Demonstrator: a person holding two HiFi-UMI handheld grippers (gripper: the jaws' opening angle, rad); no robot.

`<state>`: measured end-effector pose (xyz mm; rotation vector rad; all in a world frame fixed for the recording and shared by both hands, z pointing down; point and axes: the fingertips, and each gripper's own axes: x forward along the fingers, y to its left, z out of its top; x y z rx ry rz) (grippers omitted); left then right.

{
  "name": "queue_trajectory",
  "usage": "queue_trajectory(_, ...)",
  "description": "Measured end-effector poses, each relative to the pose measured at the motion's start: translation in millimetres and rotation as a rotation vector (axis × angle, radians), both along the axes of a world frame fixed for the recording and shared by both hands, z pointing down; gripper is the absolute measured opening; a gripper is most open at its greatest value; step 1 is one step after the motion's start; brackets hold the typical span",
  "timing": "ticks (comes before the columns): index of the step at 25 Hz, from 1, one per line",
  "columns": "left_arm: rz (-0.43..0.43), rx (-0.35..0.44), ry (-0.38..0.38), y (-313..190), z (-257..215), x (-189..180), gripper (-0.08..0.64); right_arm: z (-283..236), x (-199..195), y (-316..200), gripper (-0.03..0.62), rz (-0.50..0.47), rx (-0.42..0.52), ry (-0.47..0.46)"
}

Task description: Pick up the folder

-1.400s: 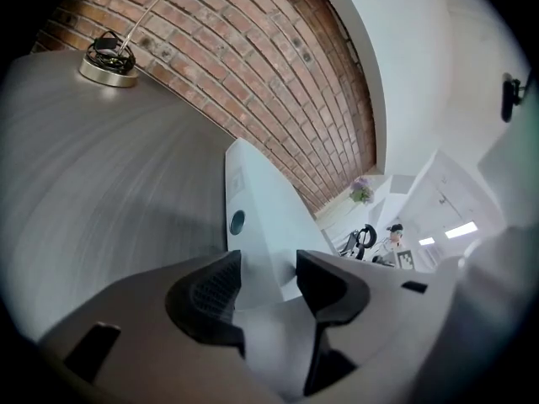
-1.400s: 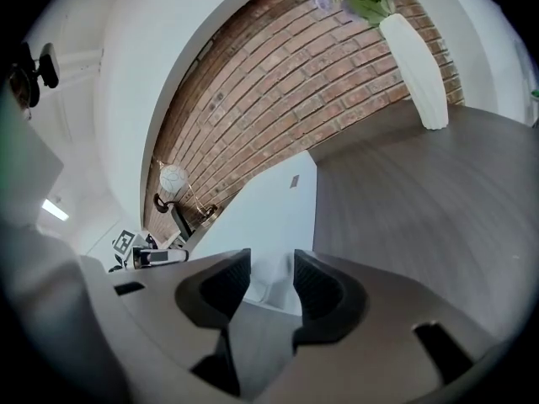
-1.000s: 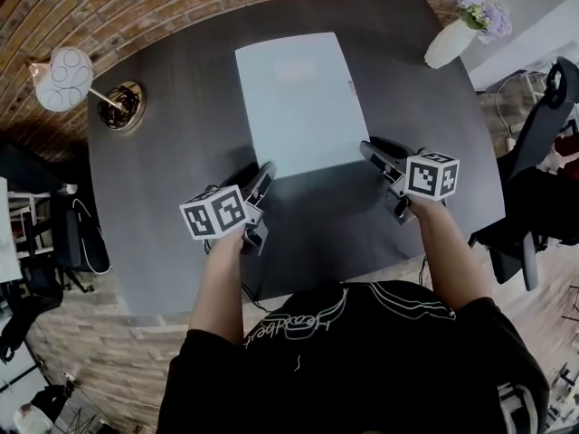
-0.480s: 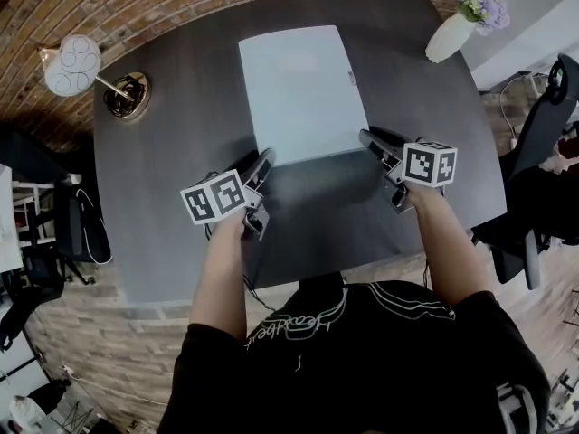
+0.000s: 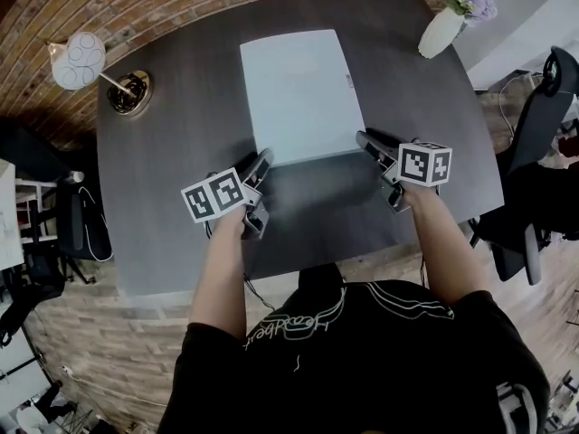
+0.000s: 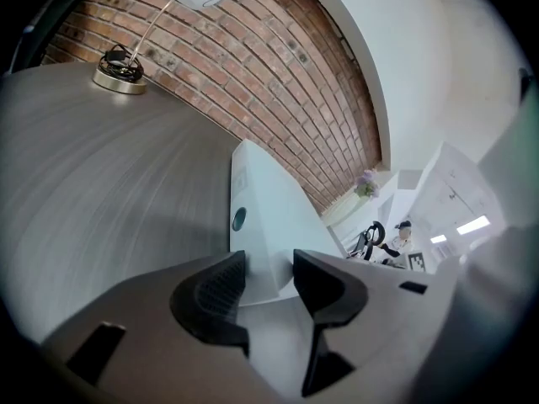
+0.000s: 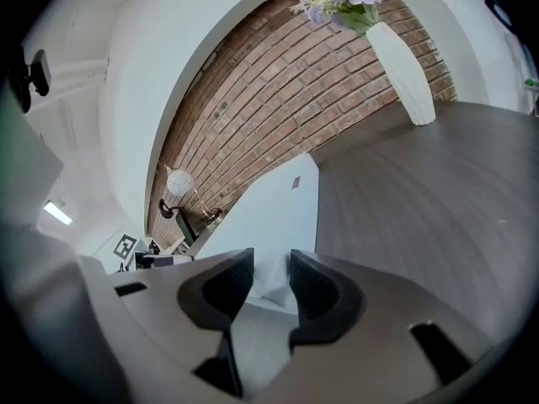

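Observation:
A pale blue folder (image 5: 298,93) lies flat on the dark table (image 5: 172,170), its long side running away from me. My left gripper (image 5: 264,158) is at the folder's near left corner, and in the left gripper view that corner (image 6: 268,225) fills the gap between the jaws (image 6: 269,268). My right gripper (image 5: 365,139) is at the near right corner. In the right gripper view the folder's corner (image 7: 271,225) sits pinched between the two pads (image 7: 271,269). Both grippers are shut on the folder.
A lamp with a white globe (image 5: 77,61) and brass base (image 5: 129,93) stands at the table's far left. A white vase with purple flowers (image 5: 441,30) stands at the far right. An office chair (image 5: 534,143) is beside the table's right edge.
Both grippers stay at the folder's near corners. Only the head view has shifted a little; the folder keeps its place between them.

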<state>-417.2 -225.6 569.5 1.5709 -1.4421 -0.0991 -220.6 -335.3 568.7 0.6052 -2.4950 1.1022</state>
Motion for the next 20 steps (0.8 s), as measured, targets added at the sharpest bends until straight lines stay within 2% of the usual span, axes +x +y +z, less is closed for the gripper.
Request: queue_trajectory(20,-0.046,-0.027,-0.015,56,1,39,0.175,1,36,51,0.115,-0.054,0.028,-0.006)
